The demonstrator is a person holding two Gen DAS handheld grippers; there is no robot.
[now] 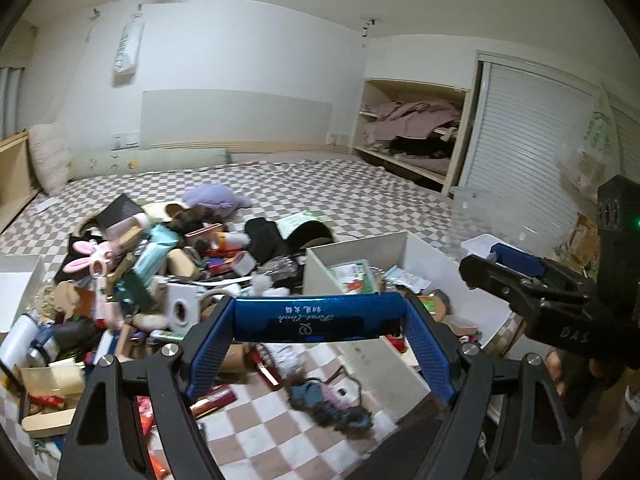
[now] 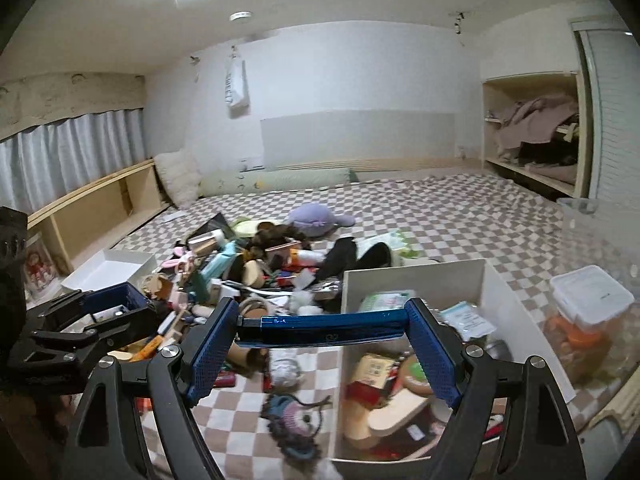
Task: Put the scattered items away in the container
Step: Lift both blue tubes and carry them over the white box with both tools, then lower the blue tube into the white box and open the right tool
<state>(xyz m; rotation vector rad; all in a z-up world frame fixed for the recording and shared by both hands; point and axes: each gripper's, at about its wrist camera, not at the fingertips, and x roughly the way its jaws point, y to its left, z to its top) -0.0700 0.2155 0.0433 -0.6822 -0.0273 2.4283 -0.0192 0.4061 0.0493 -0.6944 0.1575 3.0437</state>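
**Spotter:** While you hold both pieces up, check the grips. Your left gripper [image 1: 320, 316] is clamped end to end on the blue printed box [image 1: 304, 320]. Your right gripper [image 2: 324, 328] is clamped the same way on a blue flat box [image 2: 328, 326], seen edge-on.

**Checker:** So neither is in yet?

**Spotter:** No. Both hang above the checkered sheet [image 1: 280, 440], and the white container [image 2: 416, 276] sits from 3 to 5 o'clock of your right jaws. It already holds a fair layer: a green-and-white packet [image 2: 386, 300], a red carton [image 2: 368, 388] and wooden pieces [image 2: 396, 412].

**Checker:** And what's left?

**Spotter:** Most of it, I'd judge. A crocheted doll [image 1: 328, 400] lies loose at 6 o'clock, just beside the container wall. The big heap [image 1: 160, 272] spreads from 9 to 11 o'clock, with the pink rabbit scissors [image 1: 96, 260] in it. A purple plush [image 1: 216, 200] sits beyond at 11 o'clock. You're early on.
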